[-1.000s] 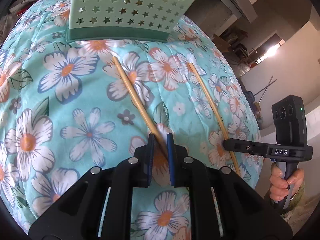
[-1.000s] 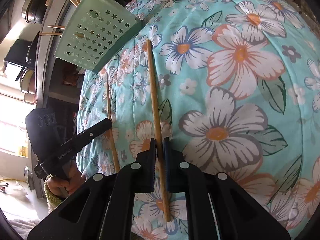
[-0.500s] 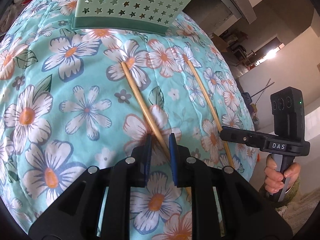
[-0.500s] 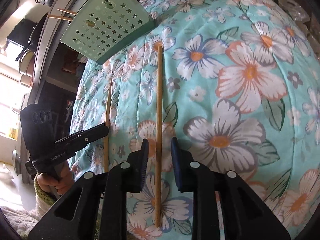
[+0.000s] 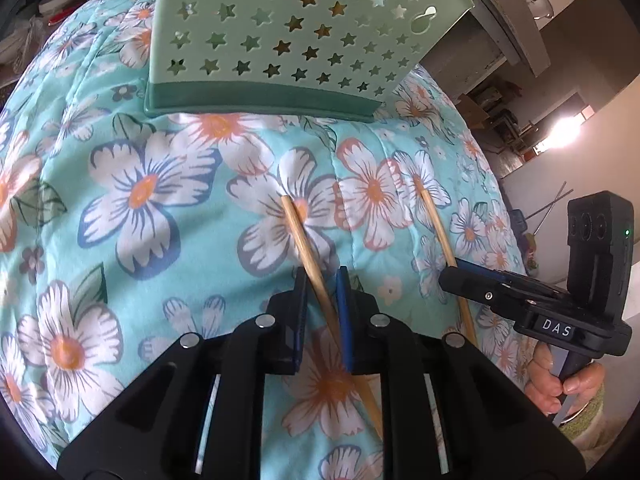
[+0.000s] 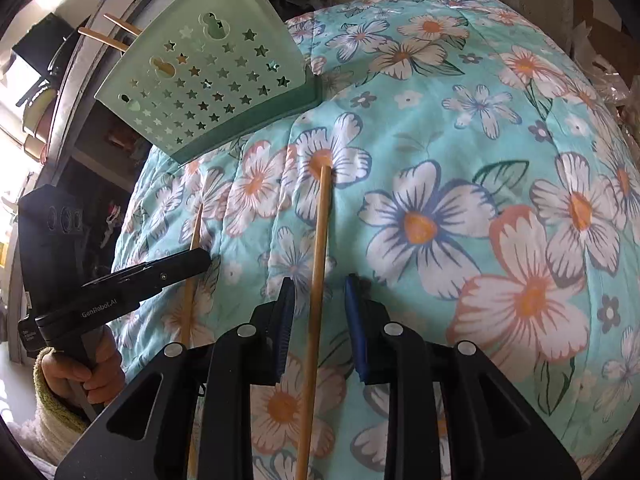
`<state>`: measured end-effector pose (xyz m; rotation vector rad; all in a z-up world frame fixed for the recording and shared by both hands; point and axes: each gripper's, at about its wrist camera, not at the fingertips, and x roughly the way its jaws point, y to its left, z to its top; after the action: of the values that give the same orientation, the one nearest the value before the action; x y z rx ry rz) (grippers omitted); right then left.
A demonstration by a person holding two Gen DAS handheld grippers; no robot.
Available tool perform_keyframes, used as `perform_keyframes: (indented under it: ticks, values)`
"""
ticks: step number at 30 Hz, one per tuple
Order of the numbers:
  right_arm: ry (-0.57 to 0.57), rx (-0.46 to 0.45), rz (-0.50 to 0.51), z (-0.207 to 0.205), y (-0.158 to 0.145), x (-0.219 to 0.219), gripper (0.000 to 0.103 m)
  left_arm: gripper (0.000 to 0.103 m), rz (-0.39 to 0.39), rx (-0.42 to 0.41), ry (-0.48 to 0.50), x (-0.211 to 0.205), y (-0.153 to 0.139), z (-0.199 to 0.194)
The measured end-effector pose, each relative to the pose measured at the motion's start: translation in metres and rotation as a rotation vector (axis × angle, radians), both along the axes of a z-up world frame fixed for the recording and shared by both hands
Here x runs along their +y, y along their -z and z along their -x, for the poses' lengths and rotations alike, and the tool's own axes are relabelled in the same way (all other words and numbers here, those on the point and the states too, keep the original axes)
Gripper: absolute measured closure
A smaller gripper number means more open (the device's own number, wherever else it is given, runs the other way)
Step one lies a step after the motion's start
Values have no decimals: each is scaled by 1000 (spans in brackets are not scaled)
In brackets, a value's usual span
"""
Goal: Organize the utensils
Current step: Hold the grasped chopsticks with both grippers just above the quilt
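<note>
Two wooden chopsticks lie on a floral quilt. In the left wrist view one chopstick [image 5: 308,256] runs between the fingers of my left gripper [image 5: 320,276], which is open around it. The other chopstick [image 5: 438,228] lies to the right, under my right gripper [image 5: 460,276]. In the right wrist view my right gripper [image 6: 318,284] is open with its chopstick [image 6: 320,240] between the fingers. My left gripper [image 6: 200,260] shows at the left over the other chopstick [image 6: 194,240]. A green star-punched utensil holder [image 5: 288,40] stands beyond, also seen in the right wrist view [image 6: 208,84].
The teal floral quilt [image 5: 140,200] covers the whole surface and drops off at the right edge. Several wooden sticks [image 6: 108,36] poke out of the holder. Shelves and clutter stand behind the holder [image 6: 60,120].
Both grippers have opened, letting go of their chopsticks, which lie on the quilt. Both have moved closer to the holder.
</note>
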<state>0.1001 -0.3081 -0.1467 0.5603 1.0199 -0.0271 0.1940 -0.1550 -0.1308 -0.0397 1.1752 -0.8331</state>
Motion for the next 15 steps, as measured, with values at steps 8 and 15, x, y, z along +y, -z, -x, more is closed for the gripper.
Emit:
perform_keyframes:
  ticks: [8, 15]
  values:
    - [8, -13, 62, -28, 3, 1, 84, 88, -109, -155, 7, -16, -6, 16]
    - [26, -10, 76, -29, 4, 1, 96, 89, -178, -253, 13, -37, -8, 33]
